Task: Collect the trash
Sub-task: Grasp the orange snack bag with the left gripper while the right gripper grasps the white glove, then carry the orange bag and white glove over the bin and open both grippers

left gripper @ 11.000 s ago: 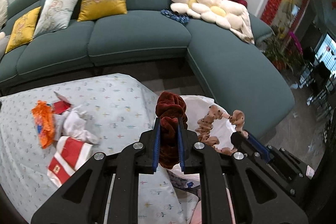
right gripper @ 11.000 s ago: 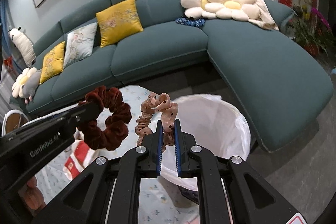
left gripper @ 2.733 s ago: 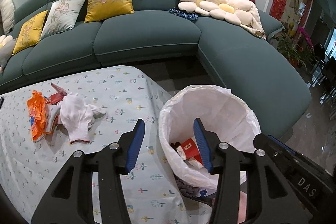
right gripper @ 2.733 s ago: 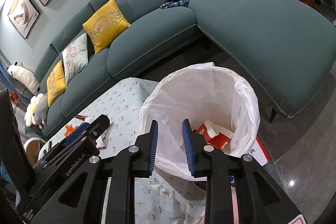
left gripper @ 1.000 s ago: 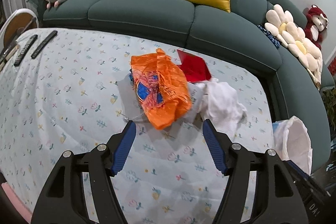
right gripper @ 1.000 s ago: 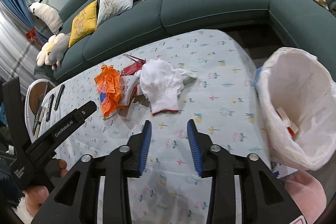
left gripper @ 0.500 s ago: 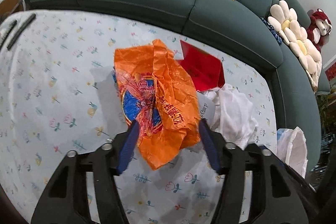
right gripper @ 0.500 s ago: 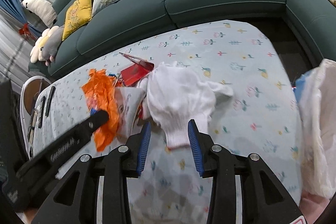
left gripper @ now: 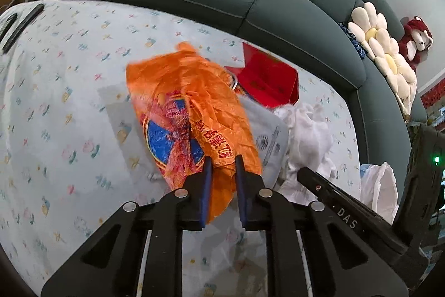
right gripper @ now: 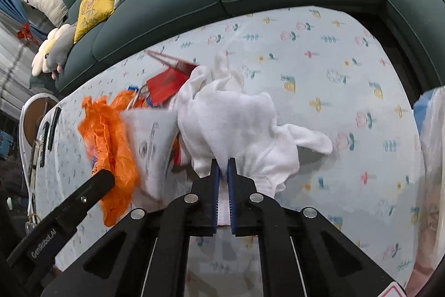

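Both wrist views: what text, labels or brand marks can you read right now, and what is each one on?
"DAS": on the right gripper, seen from the left wrist.
"GenRobot.AI": on the left gripper, seen from the right wrist.
Red characters on the orange plastic bag: too crumpled to read.
Gold print on the red box: too blurred.
Dark print on the white packet: too blurred.

Left hand-held gripper [left gripper: 222, 166] and right hand-held gripper [right gripper: 222, 166]: black angular linkages, silver pivot screws, blue finger pads [left gripper: 207, 185]; white lettering.
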The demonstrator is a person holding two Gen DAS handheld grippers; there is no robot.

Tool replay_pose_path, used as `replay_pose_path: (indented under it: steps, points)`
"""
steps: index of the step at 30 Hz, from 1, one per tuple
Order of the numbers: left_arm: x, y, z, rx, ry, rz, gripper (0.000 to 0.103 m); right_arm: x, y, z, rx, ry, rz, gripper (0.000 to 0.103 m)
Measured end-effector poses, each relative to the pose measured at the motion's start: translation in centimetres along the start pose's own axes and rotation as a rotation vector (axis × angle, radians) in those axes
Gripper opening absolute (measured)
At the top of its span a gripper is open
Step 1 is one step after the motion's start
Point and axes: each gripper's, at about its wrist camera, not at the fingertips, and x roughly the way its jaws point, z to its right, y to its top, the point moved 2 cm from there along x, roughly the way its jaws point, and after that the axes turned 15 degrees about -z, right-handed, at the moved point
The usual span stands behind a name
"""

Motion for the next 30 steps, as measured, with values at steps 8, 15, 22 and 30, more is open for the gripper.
replay_pose_path:
  steps: [8,15,22,30]
  points:
    - [-1.2,-4.6,0.6,-0.013,0.012,0.003,0.015,-2.0,-4.6,0.8,-0.012,0.028,0.005,0.006]
    - [-3.6,-7.0,3.8,0.048,0.010,0.043,0.015,-6.8,-6.9,1.3,-0.014,0.059,0.088,0.006]
    - [-6.4,-8.6,8.6,0.137,-0.001,0.102,0.015,-12.6,-8.1,3.1,0.004,0.073,0.196,0.006]
    - [-8.1,-10.7,15.0,0.268,-0.003,0.149,0.015,-17.2,-10.0,7.5,0.056,0.074,0.285,0.006]
